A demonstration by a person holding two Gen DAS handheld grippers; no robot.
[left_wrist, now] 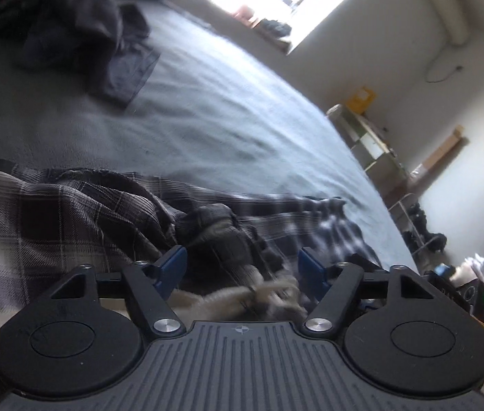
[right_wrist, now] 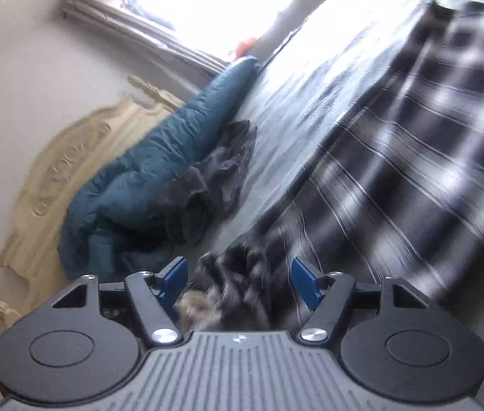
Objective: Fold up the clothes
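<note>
On the bed [left_wrist: 228, 109], both grippers' jaws gape, gripping nothing; bunched plaid shirt [right_wrist: 396, 157] lies between each pair, stretching away rightward.

The plaid shirt [left_wrist: 70, 212] lies on the bed [left_wrist: 225, 120], at its near edge. A heap of clothes [left_wrist: 81, 34] lies farther up the bed, with a pillow [right_wrist: 159, 164] just behind it against the headboard [right_wrist: 70, 178].
</note>
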